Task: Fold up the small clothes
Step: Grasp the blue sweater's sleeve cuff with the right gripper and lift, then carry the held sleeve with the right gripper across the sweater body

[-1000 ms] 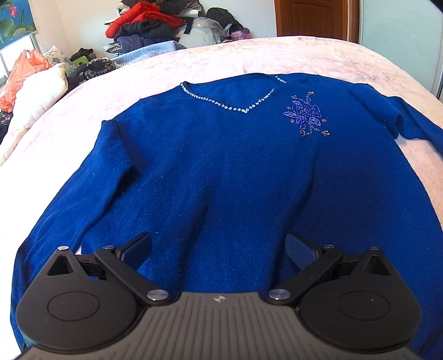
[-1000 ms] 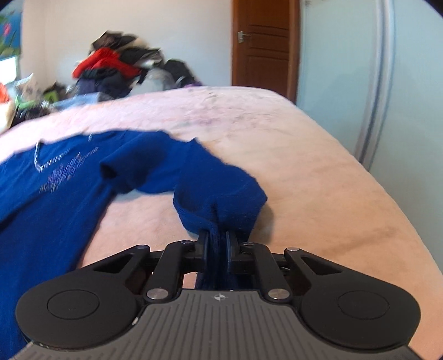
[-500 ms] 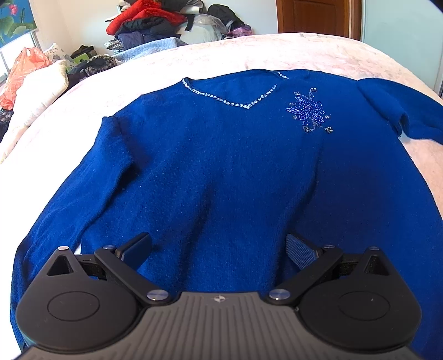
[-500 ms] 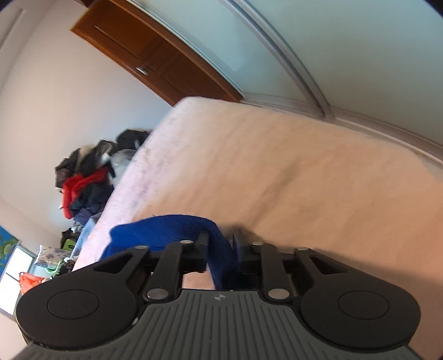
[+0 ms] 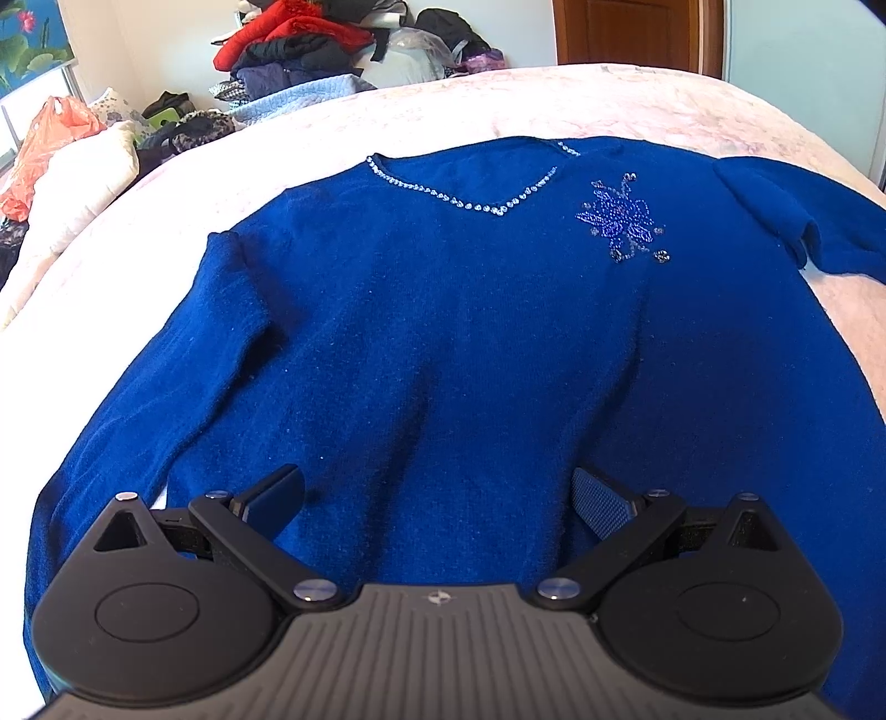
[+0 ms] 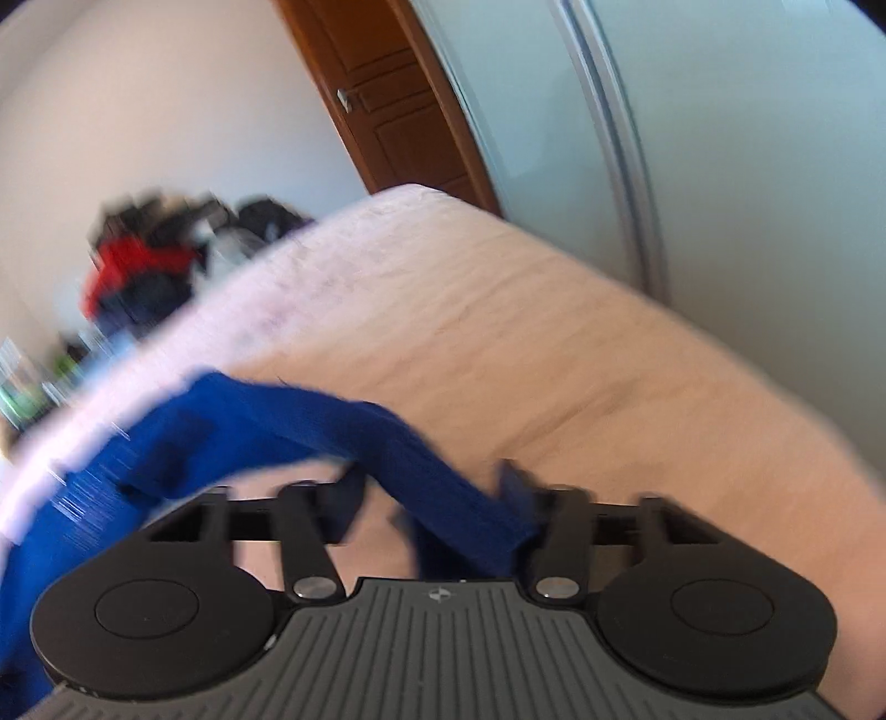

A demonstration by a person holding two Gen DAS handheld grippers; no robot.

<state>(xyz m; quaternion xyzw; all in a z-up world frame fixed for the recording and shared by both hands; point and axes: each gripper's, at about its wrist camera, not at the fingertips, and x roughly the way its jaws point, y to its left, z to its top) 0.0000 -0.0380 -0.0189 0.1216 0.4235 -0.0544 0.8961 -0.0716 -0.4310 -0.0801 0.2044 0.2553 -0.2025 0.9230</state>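
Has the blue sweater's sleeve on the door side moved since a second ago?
Yes. The sleeve has swung from trailing toward the near edge of the bed to lying farther up, nearer the door.

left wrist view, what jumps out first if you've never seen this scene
A deep blue knit sweater lies spread flat, front up, across the pale pink bed, with a beaded flower on its chest. The open left claw hovers over its hem. A heap of red and dark clothes lies beyond.

We see right hand-held gripper (image 6: 429,501) rolled sideways; jaws, clamped earlier, parted then closing partly, blue knit sweater sleeve (image 6: 443,487) draped loose between them.
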